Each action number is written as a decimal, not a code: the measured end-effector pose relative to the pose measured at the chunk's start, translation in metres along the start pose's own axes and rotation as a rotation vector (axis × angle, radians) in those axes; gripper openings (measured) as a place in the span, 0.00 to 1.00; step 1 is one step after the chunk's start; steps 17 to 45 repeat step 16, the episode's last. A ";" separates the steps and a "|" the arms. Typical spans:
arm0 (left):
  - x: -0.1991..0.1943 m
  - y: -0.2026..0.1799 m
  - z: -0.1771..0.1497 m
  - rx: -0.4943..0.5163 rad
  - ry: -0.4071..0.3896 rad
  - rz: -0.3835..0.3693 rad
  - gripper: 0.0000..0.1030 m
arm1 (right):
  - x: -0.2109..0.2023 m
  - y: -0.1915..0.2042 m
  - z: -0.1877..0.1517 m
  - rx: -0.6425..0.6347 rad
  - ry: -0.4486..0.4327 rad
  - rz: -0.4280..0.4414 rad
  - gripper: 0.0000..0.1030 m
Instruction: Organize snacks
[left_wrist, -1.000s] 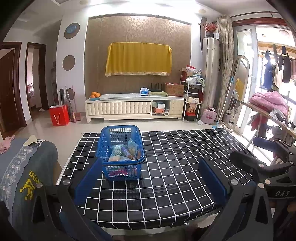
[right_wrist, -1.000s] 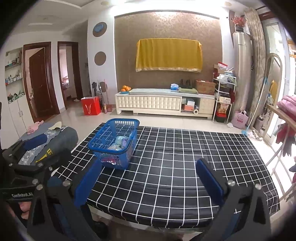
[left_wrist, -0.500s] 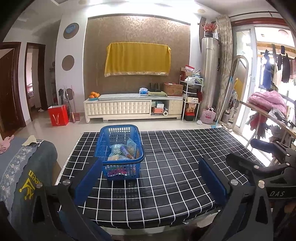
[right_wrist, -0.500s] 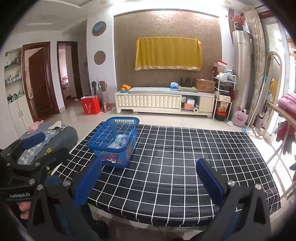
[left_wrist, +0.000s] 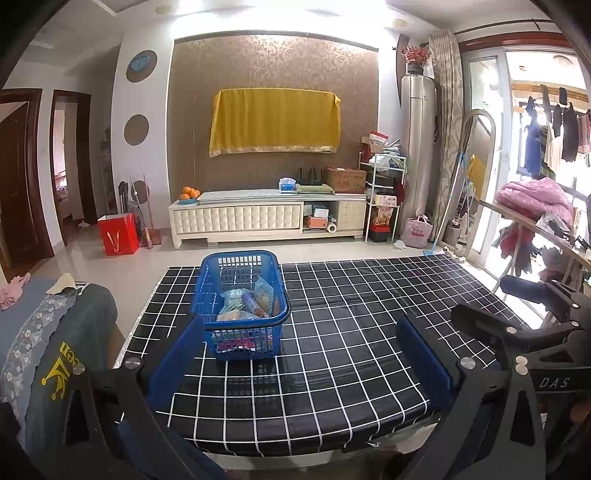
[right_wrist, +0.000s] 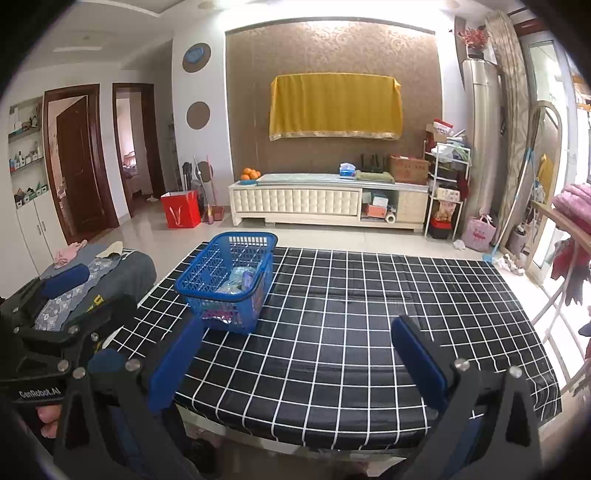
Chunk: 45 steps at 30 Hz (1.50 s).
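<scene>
Blue basket (left_wrist: 242, 306) holding snack packets (left_wrist: 247, 302), upright on checked table (left_wrist: 351, 350).
Left gripper (left_wrist: 299, 354) and right gripper (right_wrist: 295, 354) both spread wide, empty, short of it.

blue basket (right_wrist: 225, 280) on checked table (right_wrist: 369, 332), snacks (right_wrist: 238, 278) inside

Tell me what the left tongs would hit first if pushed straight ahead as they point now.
Probably the checked tablecloth: the open left tongs aim slightly down at it. The blue basket of snacks stands just left of that line, near the left finger, so it might get clipped; depth is unclear.
</scene>
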<state>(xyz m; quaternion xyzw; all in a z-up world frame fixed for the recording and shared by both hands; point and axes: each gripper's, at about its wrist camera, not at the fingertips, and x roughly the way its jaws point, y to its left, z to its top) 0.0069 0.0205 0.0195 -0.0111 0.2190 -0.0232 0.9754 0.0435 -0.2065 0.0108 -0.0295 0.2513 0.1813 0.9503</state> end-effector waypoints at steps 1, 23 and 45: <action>0.000 0.000 0.000 0.000 0.000 0.000 1.00 | 0.000 0.000 0.000 -0.001 -0.001 -0.001 1.00; -0.001 -0.001 -0.002 -0.003 0.000 -0.003 1.00 | -0.002 0.001 -0.001 0.002 -0.002 -0.003 1.00; -0.001 -0.001 -0.002 -0.003 0.000 -0.003 1.00 | -0.002 0.001 -0.001 0.002 -0.002 -0.003 1.00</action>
